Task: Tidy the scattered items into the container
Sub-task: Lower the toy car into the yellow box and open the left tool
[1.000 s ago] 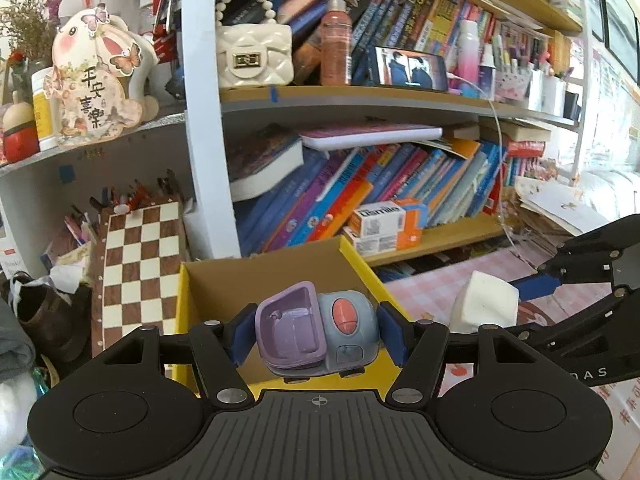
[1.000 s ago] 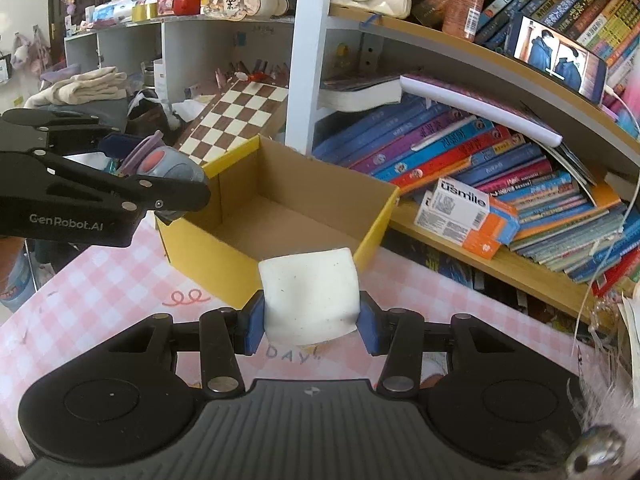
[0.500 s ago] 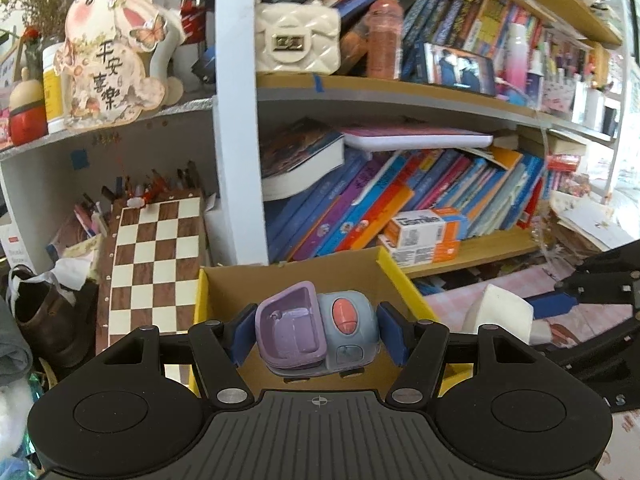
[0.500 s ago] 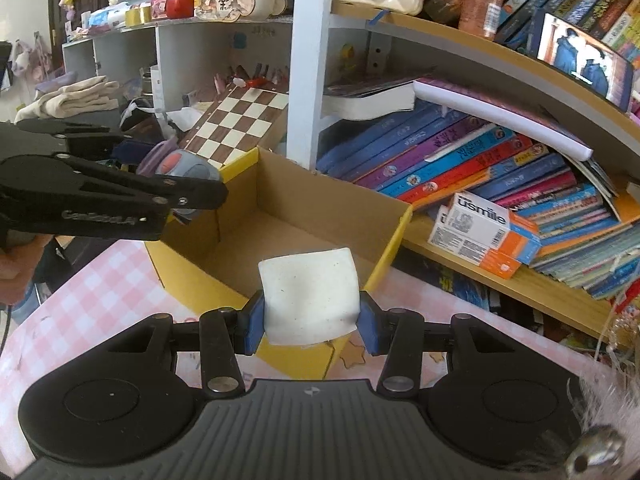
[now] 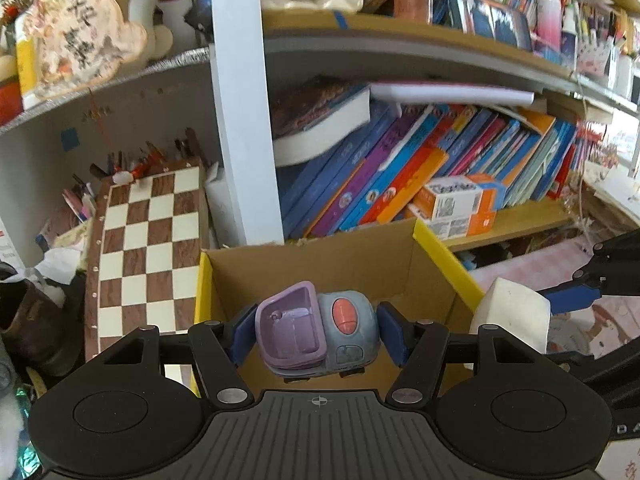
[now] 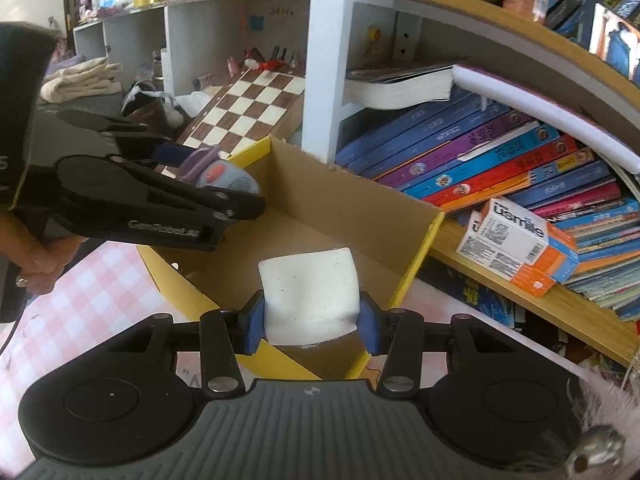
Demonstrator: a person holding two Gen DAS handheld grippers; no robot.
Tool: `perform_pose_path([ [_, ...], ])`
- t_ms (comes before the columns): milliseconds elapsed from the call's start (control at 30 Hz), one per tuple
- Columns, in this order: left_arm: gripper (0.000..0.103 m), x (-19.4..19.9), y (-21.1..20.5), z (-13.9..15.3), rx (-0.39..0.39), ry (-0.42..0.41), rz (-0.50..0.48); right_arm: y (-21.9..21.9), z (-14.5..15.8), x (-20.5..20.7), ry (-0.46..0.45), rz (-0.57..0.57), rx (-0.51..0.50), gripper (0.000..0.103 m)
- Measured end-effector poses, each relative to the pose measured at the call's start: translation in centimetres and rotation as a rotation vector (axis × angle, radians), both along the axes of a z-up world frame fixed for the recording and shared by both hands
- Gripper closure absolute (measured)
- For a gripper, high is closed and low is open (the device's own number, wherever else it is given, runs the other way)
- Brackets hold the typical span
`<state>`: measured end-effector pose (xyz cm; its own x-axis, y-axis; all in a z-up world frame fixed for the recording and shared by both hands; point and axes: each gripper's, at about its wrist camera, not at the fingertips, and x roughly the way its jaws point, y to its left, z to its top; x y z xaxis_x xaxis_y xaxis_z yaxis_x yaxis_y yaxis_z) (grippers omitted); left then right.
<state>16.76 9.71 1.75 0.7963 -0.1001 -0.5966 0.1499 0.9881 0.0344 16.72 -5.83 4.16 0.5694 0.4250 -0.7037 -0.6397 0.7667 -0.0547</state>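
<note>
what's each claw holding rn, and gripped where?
Left claw: purple-and-grey toy, pinched across its two sides. Right claw: white foam block, squeezed at its lower sides.

The open brown corrugated-cardboard box (image 6: 340, 216) has matt, rough inner walls and smooth yellow outer faces. The purple and grey toy car (image 5: 316, 328) looks like smooth, slightly glossy plastic. The white foam-like block (image 6: 310, 294) is matt and faintly speckled. The black gripper bodies are matt ribbed plastic with shiny metal screws. The brown-and-cream wooden chessboard (image 5: 148, 248) shows grain. The pink checked tablecloth (image 6: 84, 288) looks soft and matt.
</note>
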Motion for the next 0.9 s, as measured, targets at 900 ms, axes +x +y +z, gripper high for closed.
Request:
perform_pose_path([
  [900,0.04,5.2,0.4,-5.0,0.082,0.155,-0.005,2.0,-3.2,4.6,0.044,0.025,-0.025,0.059],
])
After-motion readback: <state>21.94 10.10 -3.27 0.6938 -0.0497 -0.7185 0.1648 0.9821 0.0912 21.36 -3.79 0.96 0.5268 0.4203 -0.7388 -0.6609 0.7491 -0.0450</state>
